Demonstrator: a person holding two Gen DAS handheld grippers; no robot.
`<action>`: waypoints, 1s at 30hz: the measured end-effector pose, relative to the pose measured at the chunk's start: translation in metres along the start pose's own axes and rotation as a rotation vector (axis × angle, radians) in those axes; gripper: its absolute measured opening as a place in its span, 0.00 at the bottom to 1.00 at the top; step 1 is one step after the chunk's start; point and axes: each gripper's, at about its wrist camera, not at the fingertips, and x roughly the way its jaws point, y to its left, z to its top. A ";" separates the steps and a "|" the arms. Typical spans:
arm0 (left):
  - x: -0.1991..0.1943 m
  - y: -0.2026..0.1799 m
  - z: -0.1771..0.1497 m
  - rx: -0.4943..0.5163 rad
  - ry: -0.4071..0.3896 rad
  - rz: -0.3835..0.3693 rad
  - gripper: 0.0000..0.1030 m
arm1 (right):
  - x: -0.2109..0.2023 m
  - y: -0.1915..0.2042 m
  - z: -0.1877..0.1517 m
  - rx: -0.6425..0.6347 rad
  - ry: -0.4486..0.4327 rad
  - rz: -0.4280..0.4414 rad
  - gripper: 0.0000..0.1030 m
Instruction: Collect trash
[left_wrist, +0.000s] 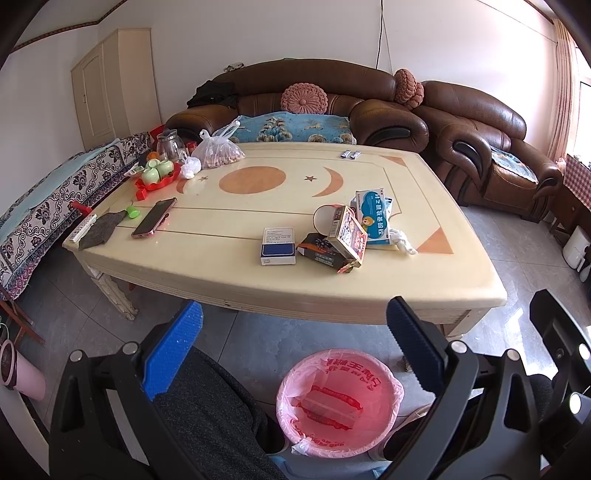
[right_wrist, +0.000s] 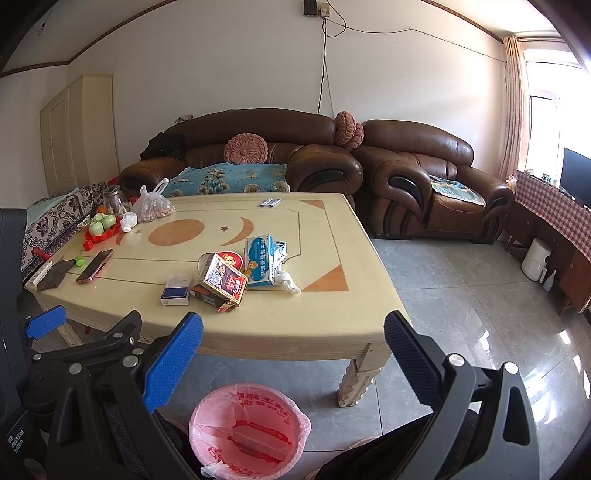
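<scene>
A heap of trash lies on the cream coffee table (left_wrist: 221, 273): a blue and white box (left_wrist: 278, 245), a dark box (left_wrist: 320, 252), a red patterned box (left_wrist: 349, 236), a light blue medicine box (left_wrist: 372, 216), a round tin (left_wrist: 325, 218) and a crumpled tissue (left_wrist: 402, 242). The heap shows in the right wrist view too, with the patterned box (right_wrist: 223, 282) in front. A bin with a pink bag (left_wrist: 338, 400) stands on the floor before the table, also in the right wrist view (right_wrist: 249, 430). My left gripper (left_wrist: 295, 347) and right gripper (right_wrist: 293, 354) are open and empty, held before the table edge above the bin.
At the table's left end lie a phone (left_wrist: 154, 218), a grey cloth (left_wrist: 99, 230), a red tray of green cups (left_wrist: 159, 175) and a bag of nuts (left_wrist: 219, 151). Brown sofas (left_wrist: 317, 99) stand behind. A person's dark-clothed legs (left_wrist: 210, 410) are below the grippers.
</scene>
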 end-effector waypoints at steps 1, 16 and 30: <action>0.000 0.000 0.000 -0.001 0.000 0.000 0.95 | 0.000 0.000 0.000 0.001 0.000 0.000 0.93; 0.017 0.000 0.004 0.016 0.044 0.016 0.95 | 0.018 0.005 0.005 0.004 0.044 0.028 0.93; 0.066 0.018 0.017 0.001 0.151 -0.024 0.95 | 0.075 -0.003 0.006 0.013 0.116 0.071 0.93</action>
